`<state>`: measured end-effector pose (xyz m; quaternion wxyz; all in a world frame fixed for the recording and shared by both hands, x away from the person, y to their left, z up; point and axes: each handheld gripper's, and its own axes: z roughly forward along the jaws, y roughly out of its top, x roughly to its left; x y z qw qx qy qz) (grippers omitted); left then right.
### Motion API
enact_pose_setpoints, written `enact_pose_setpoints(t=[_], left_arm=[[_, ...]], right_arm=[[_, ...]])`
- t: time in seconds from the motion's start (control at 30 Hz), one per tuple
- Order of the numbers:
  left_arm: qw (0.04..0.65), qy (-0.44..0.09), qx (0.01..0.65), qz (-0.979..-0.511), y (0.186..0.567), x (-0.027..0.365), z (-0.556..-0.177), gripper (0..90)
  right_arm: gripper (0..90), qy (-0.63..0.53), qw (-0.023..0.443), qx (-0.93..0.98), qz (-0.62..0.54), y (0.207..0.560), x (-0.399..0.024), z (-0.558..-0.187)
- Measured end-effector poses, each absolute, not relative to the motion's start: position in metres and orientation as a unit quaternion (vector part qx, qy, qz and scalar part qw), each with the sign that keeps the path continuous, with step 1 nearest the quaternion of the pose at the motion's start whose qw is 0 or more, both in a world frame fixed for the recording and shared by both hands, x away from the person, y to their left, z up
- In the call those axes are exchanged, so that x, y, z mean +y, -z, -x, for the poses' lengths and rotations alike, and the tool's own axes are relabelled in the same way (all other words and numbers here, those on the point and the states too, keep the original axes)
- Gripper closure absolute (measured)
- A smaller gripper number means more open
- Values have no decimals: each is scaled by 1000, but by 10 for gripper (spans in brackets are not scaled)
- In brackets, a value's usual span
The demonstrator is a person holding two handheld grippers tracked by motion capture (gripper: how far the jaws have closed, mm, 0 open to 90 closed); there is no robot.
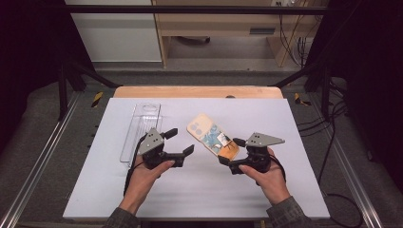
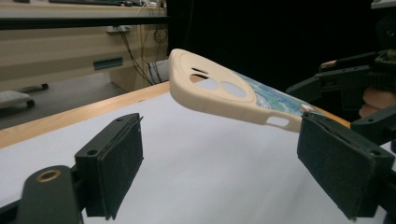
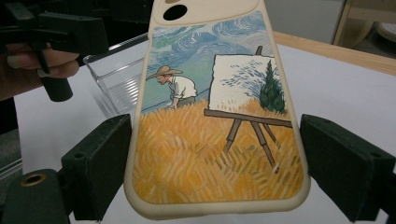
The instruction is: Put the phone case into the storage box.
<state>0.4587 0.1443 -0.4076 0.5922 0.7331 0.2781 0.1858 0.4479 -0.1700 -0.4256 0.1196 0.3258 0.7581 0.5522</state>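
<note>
- We see a white table point(image 1: 199, 190) with a wooden strip along its far edge — nothing lies between the two grippers but bare board.
- A clear plastic box point(image 1: 141, 128) lies at about eleven o'clock from the left gripper, just beside it; in the right gripper view it shows behind the case, at ten o'clock.
- The phone case point(image 1: 213, 137), cream-rimmed with a painted wheat field and an easel, sits near the table's middle, its camera end pointing to about eleven o'clock and lifted off the table in the left gripper view.
- The right gripper point(image 1: 233, 153) has the case's lower end between its jaws; in its own view we see a thin gap at each pad, so we cannot tell whether they press.
- The left gripper point(image 1: 180, 141) stands wide open and empty — the case hangs beyond its jaws at one o'clock, apart from them.
</note>
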Motion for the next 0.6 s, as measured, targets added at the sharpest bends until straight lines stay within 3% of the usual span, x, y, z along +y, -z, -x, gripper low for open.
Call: enact_pose_setpoints(t=[0.6], left_arm=[[598,-151,281,-736,405,141,-465,307]], right_arm=[[120,-559,122,759,-313,423,-156,-448]])
